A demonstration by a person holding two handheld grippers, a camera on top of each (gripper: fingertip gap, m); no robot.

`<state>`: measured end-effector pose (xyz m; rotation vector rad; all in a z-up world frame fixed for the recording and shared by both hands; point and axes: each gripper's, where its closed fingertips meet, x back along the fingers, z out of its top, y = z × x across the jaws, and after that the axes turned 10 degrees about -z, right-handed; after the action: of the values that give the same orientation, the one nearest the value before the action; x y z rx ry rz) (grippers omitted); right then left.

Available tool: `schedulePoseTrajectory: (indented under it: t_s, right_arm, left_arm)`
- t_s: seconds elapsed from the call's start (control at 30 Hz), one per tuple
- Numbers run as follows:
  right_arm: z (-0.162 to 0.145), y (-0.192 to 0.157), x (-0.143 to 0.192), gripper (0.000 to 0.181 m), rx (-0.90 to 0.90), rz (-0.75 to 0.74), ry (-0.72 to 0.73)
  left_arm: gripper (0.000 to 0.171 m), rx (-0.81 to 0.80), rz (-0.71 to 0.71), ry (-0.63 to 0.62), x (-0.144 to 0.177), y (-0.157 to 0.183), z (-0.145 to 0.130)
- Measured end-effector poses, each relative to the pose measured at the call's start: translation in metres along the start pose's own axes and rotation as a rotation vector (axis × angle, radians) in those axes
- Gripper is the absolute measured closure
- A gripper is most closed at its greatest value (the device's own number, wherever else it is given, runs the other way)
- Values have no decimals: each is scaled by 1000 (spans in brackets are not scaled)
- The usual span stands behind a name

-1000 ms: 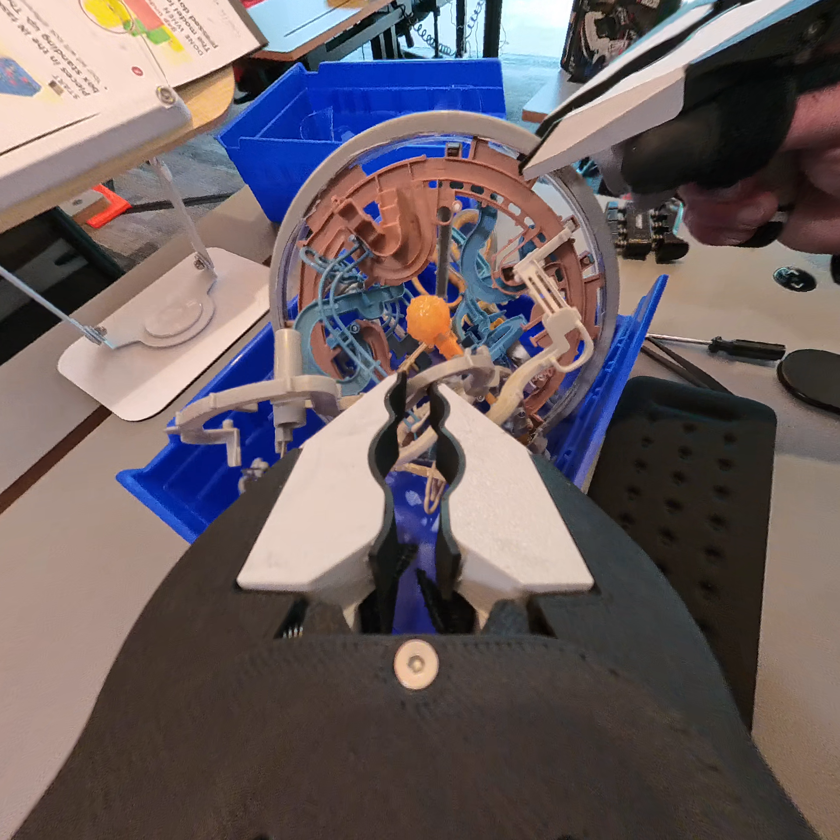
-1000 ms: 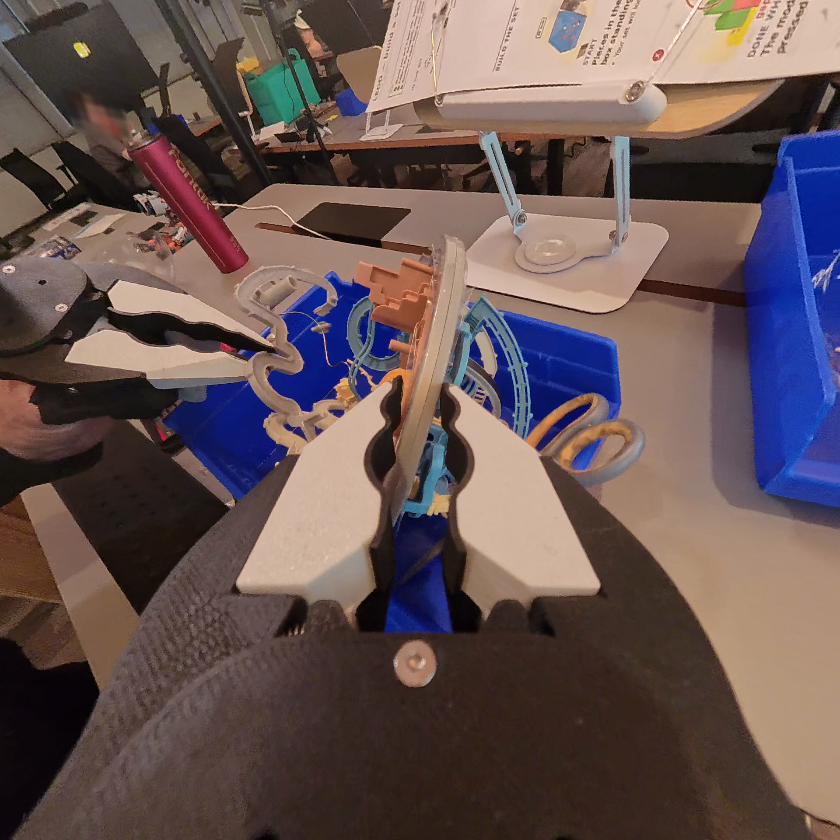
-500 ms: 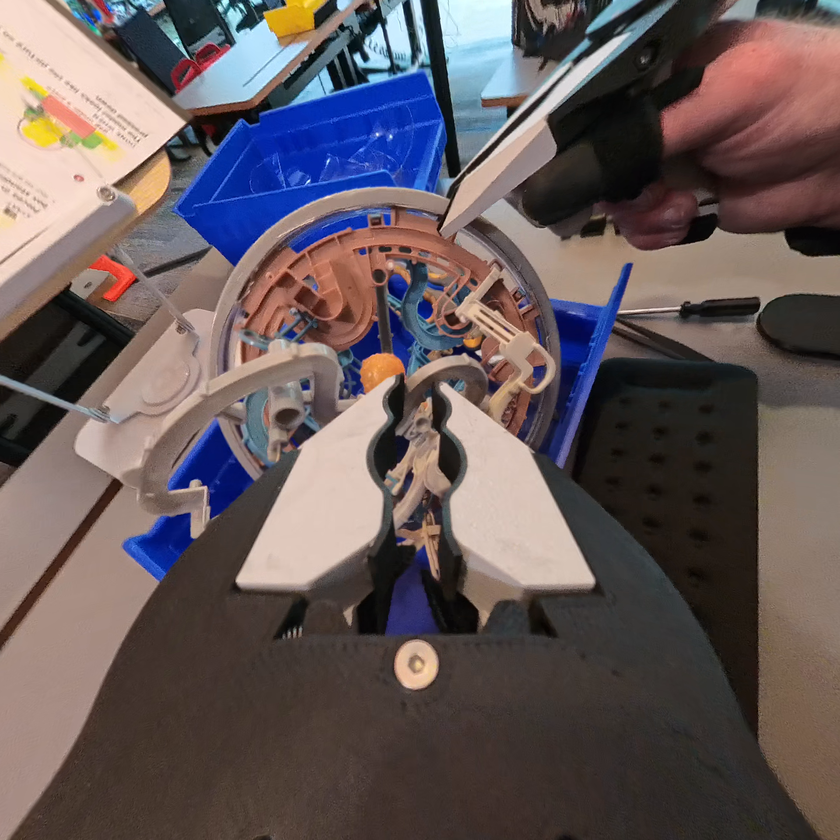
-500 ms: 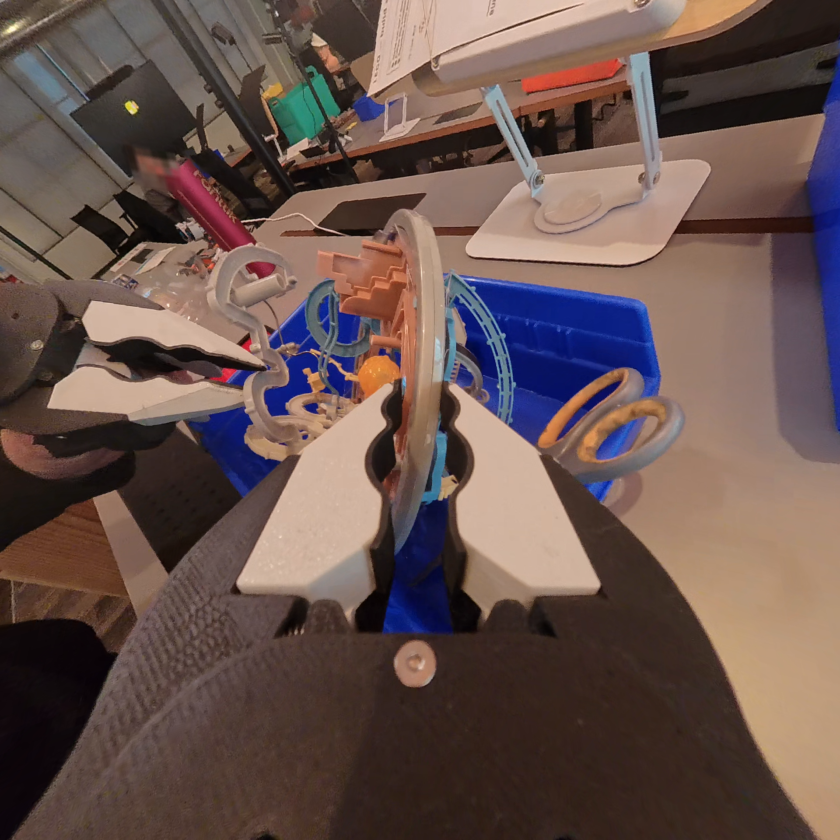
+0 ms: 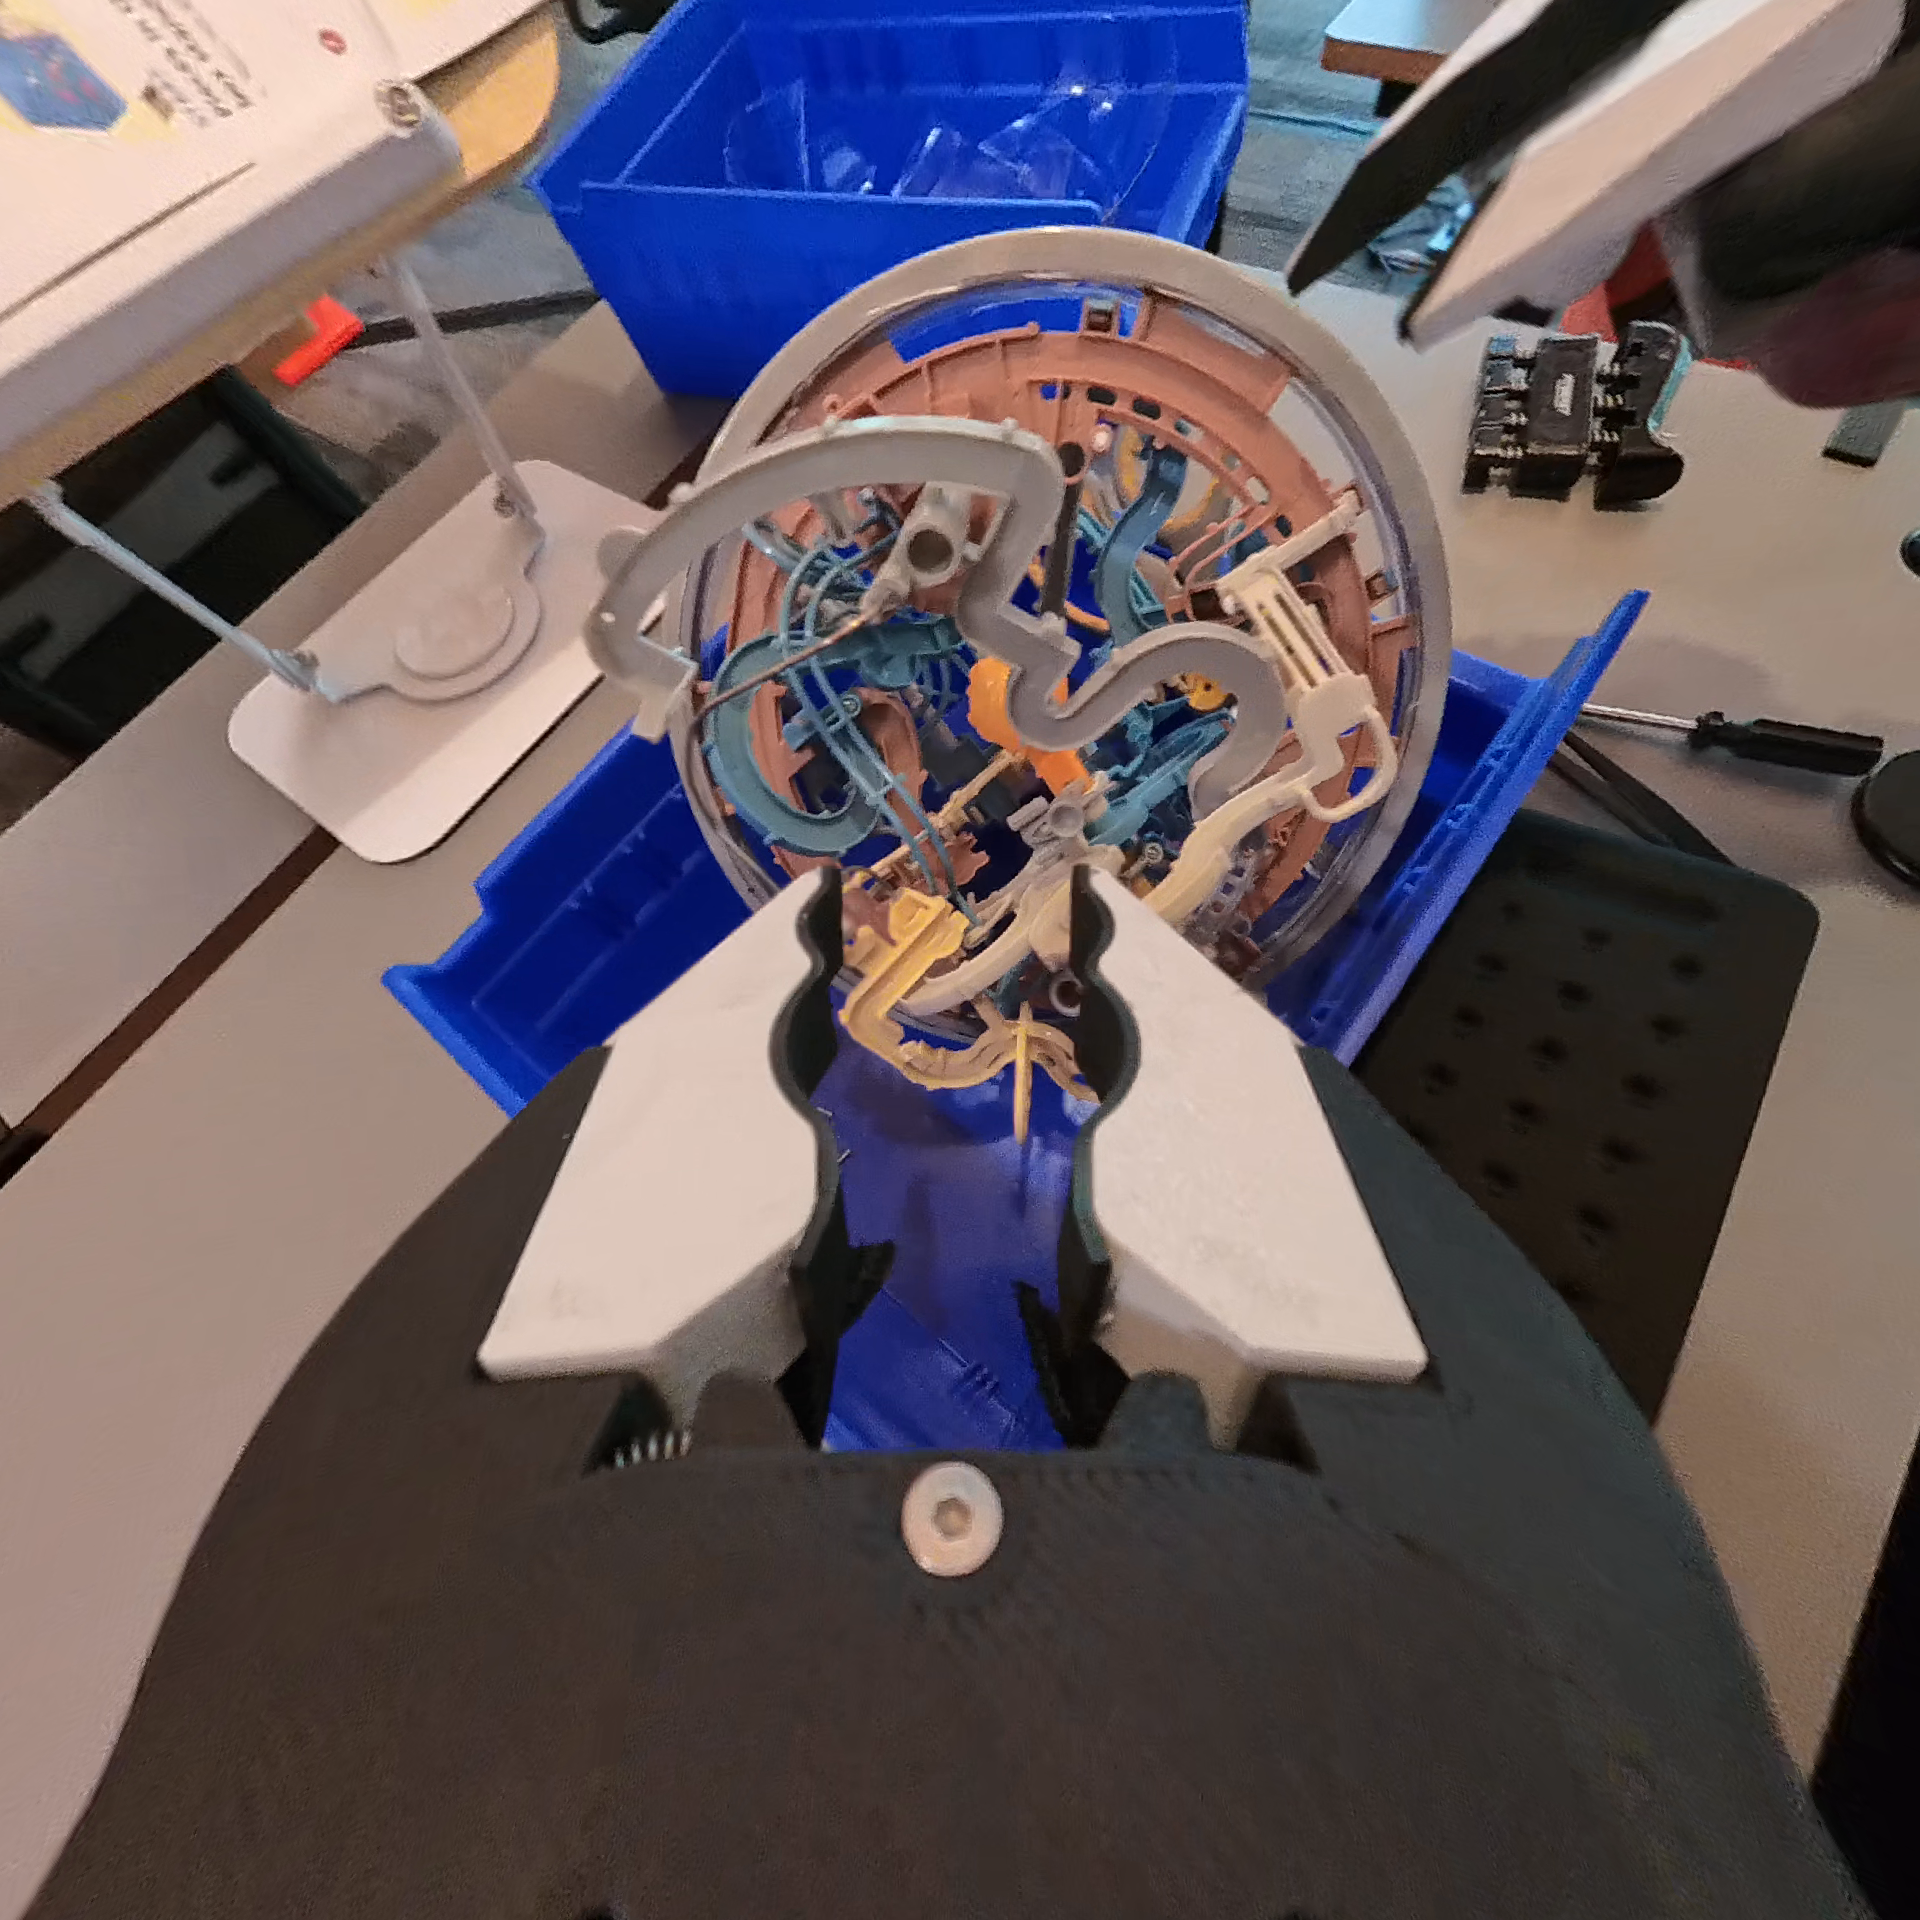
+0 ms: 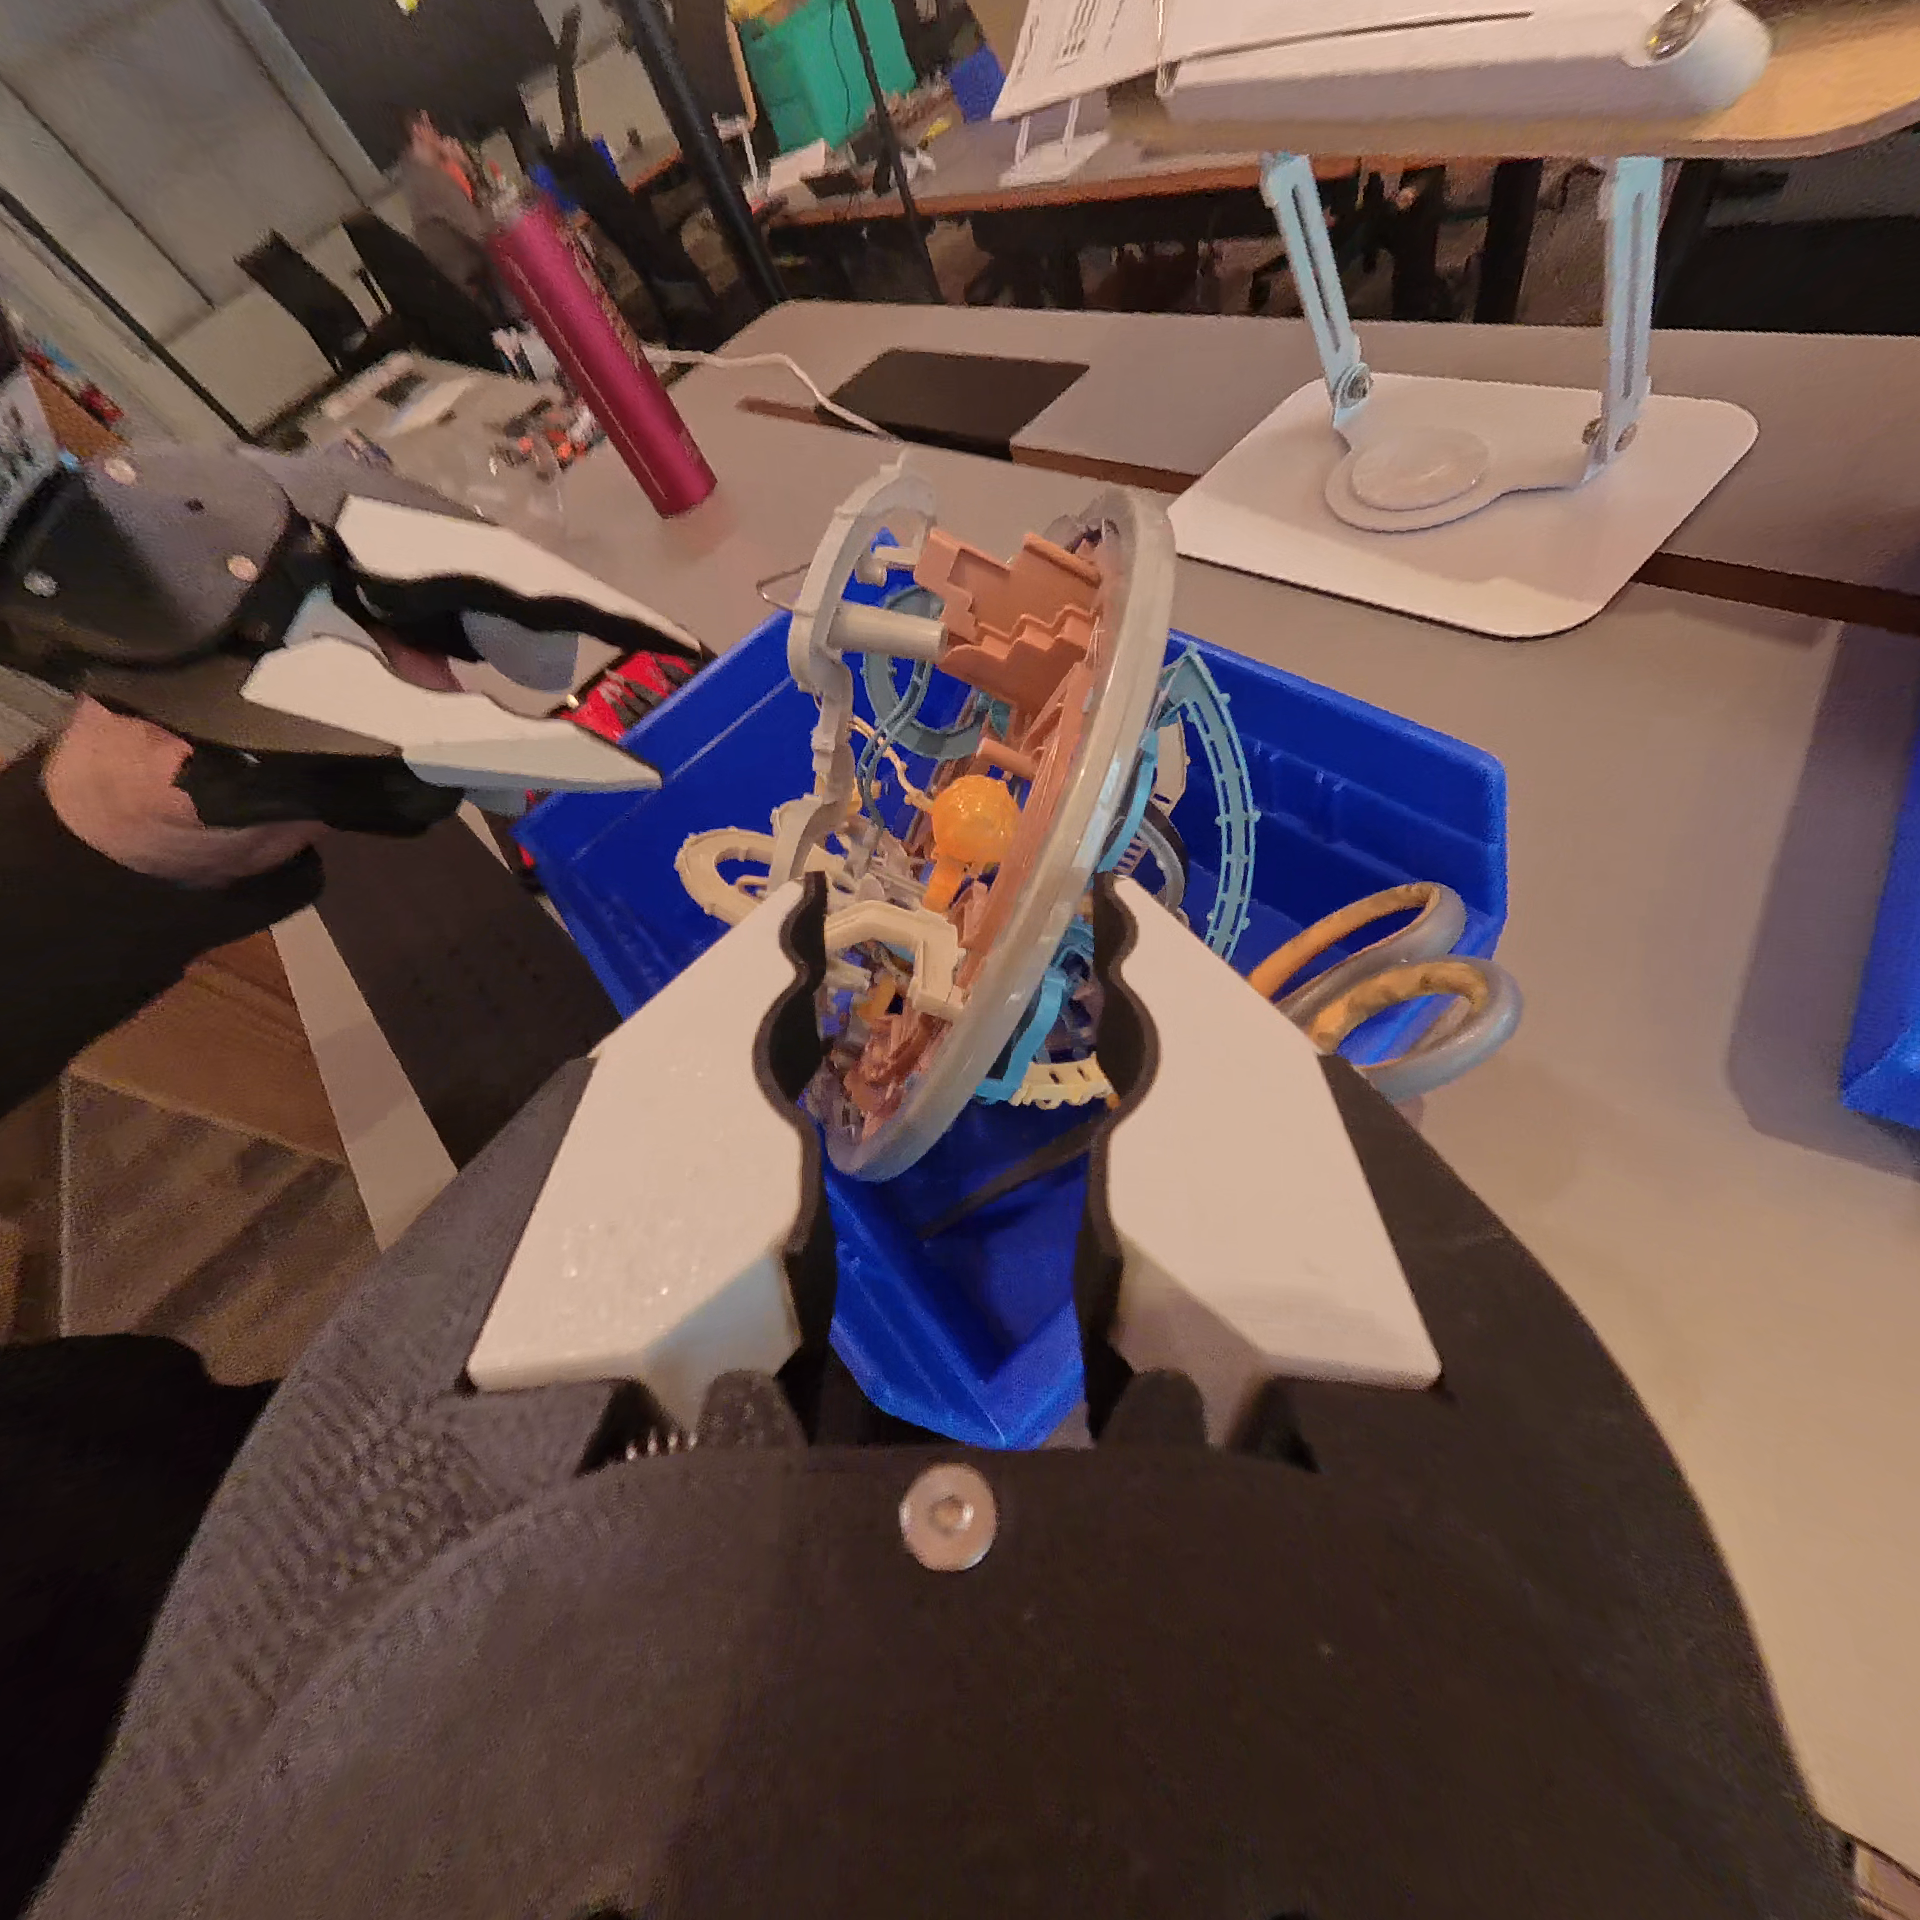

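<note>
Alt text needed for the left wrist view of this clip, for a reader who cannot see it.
The open left gripper faces a round maze disc of brown, teal and grey tracks standing on edge in a blue bin. The right gripper, also open, hangs at the upper right, apart from the disc's rim.

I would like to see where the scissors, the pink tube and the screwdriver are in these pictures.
scissors (image 6: 1392,987): right wrist view, on the orange-lined handle loops.
pink tube (image 6: 597,353): right wrist view, on the middle of its body.
screwdriver (image 5: 1782,740): left wrist view, on its black handle.
</note>
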<state>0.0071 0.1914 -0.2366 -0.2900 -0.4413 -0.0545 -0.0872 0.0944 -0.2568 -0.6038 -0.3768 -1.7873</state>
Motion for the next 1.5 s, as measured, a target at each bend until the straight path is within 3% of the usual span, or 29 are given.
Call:
schedulePoseTrajectory:
  t_s: [0.07, 0.17, 0.3, 0.4, 0.43, 0.57, 0.63, 0.67, 0.7, 0.87, 1.13, 1.3, 1.5]
  right_arm:
    - [-2, 1, -4, 123, 32, -30, -54]
    - [-11, 2, -15, 121, 40, -32, -143]
    - [-28, 1, -27, 155, 0, 28, -211]
    - [-32, 3, -28, 163, -75, 78, -210]
    - [-33, 4, -27, 164, -116, 105, -213]
    - [-39, 16, -28, 167, -259, 199, -232]
    - [-41, 24, -29, 167, -322, 240, -223]
    - [-44, 29, -30, 166, -343, 239, -230]
    - [-47, 27, -30, 167, -349, 260, -244]
    - [-43, 15, -36, 167, -337, 279, -244]
    - [-15, -15, -37, 167, -416, 404, -252]
    - [-12, -42, -31, 167, -472, 497, -289]
    - [-29, -70, -23, 169, -484, 577, -350]
  left_arm:
    - [125, 6, 40, -11, 4, -9, 2]
    - [103, 62, 72, -60, 3, -33, 6]
    - [96, 232, -81, -174, -14, -43, -1]
    - [97, 283, -167, -243, -27, -41, -7]
    - [99, 268, -174, -259, -31, -40, -8]
    - [141, 191, -266, -370, -44, -18, -22]
    - [147, 184, -293, -331, -47, -14, -15]
    - [163, 185, -287, -299, -47, -15, -10]
    - [167, 171, -288, -290, -45, -16, -8]
    - [168, 180, -303, -291, -37, -23, -13]
    - [168, 157, -358, -354, 3, -39, 11]
    - [168, 195, -472, -519, 15, -48, 16]
    - [168, 140, -541, -730, 12, -47, 25]
